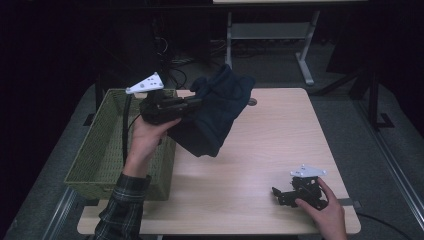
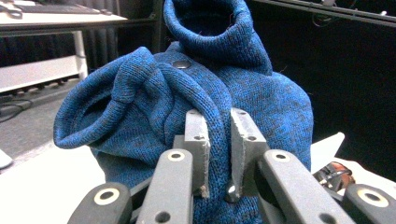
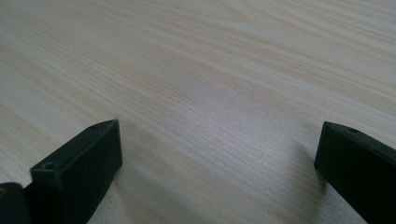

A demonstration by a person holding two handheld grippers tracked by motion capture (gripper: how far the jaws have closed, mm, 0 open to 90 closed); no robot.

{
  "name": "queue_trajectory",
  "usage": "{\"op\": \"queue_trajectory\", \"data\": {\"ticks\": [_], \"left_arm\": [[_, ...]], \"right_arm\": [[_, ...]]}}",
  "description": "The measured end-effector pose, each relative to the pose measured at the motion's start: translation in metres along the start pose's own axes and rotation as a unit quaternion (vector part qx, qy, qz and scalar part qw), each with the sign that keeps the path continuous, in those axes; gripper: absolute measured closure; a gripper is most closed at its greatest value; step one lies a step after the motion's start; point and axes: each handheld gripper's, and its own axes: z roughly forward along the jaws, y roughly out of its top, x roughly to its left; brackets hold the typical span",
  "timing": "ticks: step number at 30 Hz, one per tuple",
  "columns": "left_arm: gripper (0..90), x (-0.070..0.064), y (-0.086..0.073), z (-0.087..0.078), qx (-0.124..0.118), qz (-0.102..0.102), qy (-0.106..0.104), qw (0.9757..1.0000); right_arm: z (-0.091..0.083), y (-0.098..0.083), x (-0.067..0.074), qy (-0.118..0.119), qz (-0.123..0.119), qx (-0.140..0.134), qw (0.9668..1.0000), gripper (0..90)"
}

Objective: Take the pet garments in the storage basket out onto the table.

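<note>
A dark blue knitted garment [image 1: 220,110] hangs above the table's far left part, bunched and lifted off the wood. My left gripper [image 1: 192,102] is shut on a fold of it, held up by a hand in a plaid sleeve. In the left gripper view the blue knit [image 2: 196,93] fills the space around my left gripper [image 2: 219,154], with a fold pinched between the grey pads [image 2: 198,140]. My right gripper [image 1: 277,195] rests low on the table near the front right corner. Its black jaws stand wide apart over bare wood, my right gripper [image 3: 219,154] holding nothing.
A green woven basket [image 1: 100,150] sits at the table's left edge, just below and left of the raised garment. The light wooden table [image 1: 260,150] has a round cable hole [image 1: 252,102] at the back. Another desk's legs [image 1: 305,60] stand beyond.
</note>
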Motion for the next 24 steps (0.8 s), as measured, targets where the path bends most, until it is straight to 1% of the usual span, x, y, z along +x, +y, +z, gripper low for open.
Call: {"op": "queue_trajectory", "data": {"ticks": [4,10,17,18,20,24], "left_arm": [[78.6,-0.003,-0.002,0.015,0.001,-0.002,-0.012,0.9999],[78.6,-0.009,-0.01,0.039,0.02,-0.003,-0.025,0.9995],[78.6,-0.015,-0.019,0.058,0.031,-0.003,-0.034,0.9989],[78.6,-0.016,-0.02,0.06,0.033,-0.001,-0.034,0.9989],[78.6,-0.018,-0.024,0.065,0.033,-0.002,-0.035,0.9988],[78.6,-0.021,-0.03,0.078,0.04,-0.004,-0.039,0.9984]], "right_arm": [[0.0,0.0,0.0,0.001,0.0,0.0,1.0,0.5],[0.0,0.0,0.0,0.0,0.0,0.0,1.0,0.5],[0.0,0.0,0.0,0.0,0.0,0.0,1.0,0.5],[0.0,0.0,0.0,0.0,0.0,0.0,1.0,0.5],[0.0,0.0,0.0,0.0,0.0,0.0,1.0,0.5],[0.0,0.0,0.0,0.001,0.0,0.0,1.0,0.5]]}}
